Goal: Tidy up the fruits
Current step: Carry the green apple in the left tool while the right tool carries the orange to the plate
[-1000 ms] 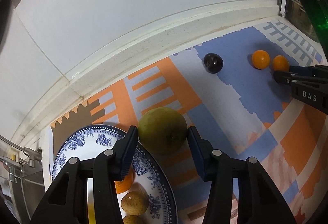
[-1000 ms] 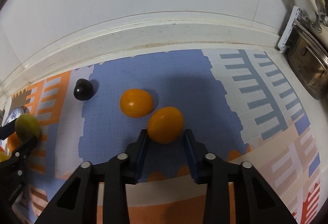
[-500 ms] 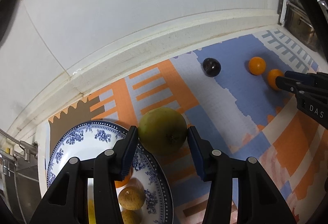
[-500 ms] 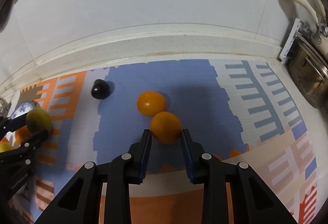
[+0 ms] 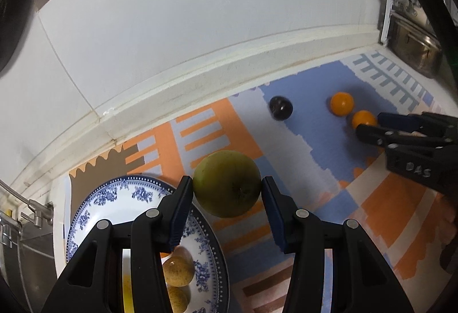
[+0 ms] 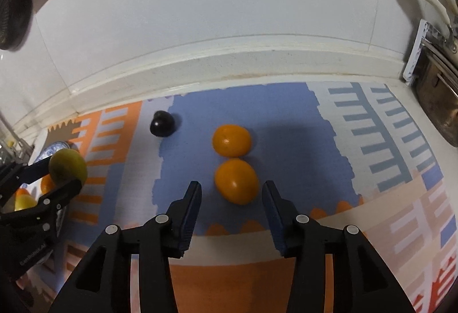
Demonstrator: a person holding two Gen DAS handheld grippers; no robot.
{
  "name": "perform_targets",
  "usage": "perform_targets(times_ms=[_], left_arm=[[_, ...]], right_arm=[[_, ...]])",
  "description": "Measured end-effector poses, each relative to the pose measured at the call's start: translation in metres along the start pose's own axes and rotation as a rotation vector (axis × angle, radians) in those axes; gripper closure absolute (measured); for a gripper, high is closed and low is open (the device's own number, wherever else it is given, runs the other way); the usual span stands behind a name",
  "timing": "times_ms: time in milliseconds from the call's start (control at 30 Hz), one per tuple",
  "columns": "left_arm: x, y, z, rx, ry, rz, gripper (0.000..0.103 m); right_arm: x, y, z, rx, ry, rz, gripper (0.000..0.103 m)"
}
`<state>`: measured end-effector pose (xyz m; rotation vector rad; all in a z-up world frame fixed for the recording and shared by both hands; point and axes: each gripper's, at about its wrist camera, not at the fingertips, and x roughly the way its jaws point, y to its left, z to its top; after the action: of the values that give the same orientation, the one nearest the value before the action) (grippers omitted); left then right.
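A white tiled wall with a raised white ledge point(image 6: 229, 61) backs the table point(image 6: 329, 278), which is covered by a mat patterned in blue, orange and pale stripes; the green fruit point(image 5: 227, 182) is pinched between the fingers of the left gripper point(image 5: 227, 195), held clear of the mat just past the rim of the blue-and-white plate point(image 5: 94, 215), and it reads as the piece now on its way to that plate; under and behind those fingers the plate carries two small brown fruits point(image 5: 177, 270), an orange piece and something yellow, so part of the sorting looks done; the right gripper point(image 6: 232, 202) has just been opening, its fingers now spread with the nearer orange fruit point(image 6: 236, 181) lying on the mat between them, untouched on either side; the farther orange fruit point(image 6: 232, 140) sits just beyond, touching or nearly touching the first; the dark plum point(image 6: 162, 123) lies ahead and to the left of the right fingers, apart from the oranges; those three on the mat appear to be what is left; for room, the mat between the two grippers is bare and gives a free path toward the plate; ahead the ledge and wall close things off; a metal pot point(image 6: 438, 101) stands far to the right of the right fingers, and a metal fixture point(image 5: 31, 213) borders the plate to the left of the left fingers.
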<state>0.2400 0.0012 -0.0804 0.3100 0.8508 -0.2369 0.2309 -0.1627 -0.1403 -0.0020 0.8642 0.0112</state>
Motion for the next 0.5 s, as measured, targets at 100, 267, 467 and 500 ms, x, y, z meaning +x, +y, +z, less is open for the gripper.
perform_targets(times_ms=[100,267,467,500], left_arm=[[-0.002,0.002,0.004,-0.013,-0.012,0.002,0.055],[0.0,0.003,0.006,-0.022,-0.012,-0.002,0.055],[-0.001,0.001,0.002,-0.028,-0.016,-0.016,0.056],[-0.002,0.002,0.002,-0.032,-0.019,-0.02,0.056]], right_arm=[[0.008,-0.001,0.005,0.004,0.015,-0.009,0.058],[0.019,0.0,0.005,-0.008,0.037,-0.017,0.063],[0.018,0.002,0.002,-0.031,0.017,-0.015,0.067],[0.015,0.003,0.002,-0.035,0.01,-0.013,0.067]])
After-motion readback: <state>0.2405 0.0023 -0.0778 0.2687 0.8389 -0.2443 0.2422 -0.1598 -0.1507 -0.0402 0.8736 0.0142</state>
